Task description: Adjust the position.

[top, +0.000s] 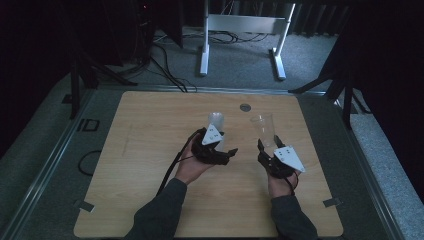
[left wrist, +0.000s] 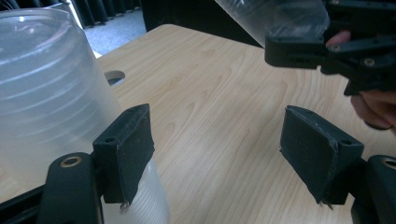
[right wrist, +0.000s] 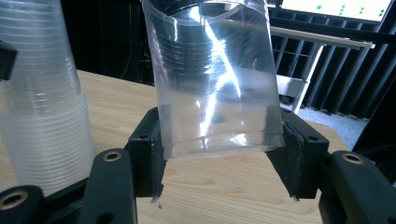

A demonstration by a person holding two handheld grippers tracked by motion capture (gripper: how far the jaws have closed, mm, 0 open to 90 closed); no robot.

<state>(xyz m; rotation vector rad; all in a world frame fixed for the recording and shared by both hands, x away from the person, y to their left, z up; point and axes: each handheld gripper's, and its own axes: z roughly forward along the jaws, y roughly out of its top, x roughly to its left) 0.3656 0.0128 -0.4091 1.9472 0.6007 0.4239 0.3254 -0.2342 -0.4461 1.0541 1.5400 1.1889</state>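
Note:
A clear plastic cup [top: 262,125] [right wrist: 215,79] hangs tilted just above the wooden table [top: 150,150], and my right gripper [top: 268,142] [right wrist: 224,154] is shut on its lower part, both pads pressing its sides. A stack of clear cups [top: 216,120] [left wrist: 46,93] [right wrist: 42,107] stands on the table to its left. My left gripper [top: 224,144] [left wrist: 219,135] is open beside that stack. The stack sits outside and behind the left jaw, with bare wood showing between the pads. The left gripper view also catches the right gripper [left wrist: 327,46] holding the cup [left wrist: 275,18].
A round metal grommet [top: 245,107] [left wrist: 114,76] sits in the table near the far edge. A white desk frame [top: 245,30] and cables lie on the floor beyond. A cable loop [top: 90,161] lies by the table's left edge.

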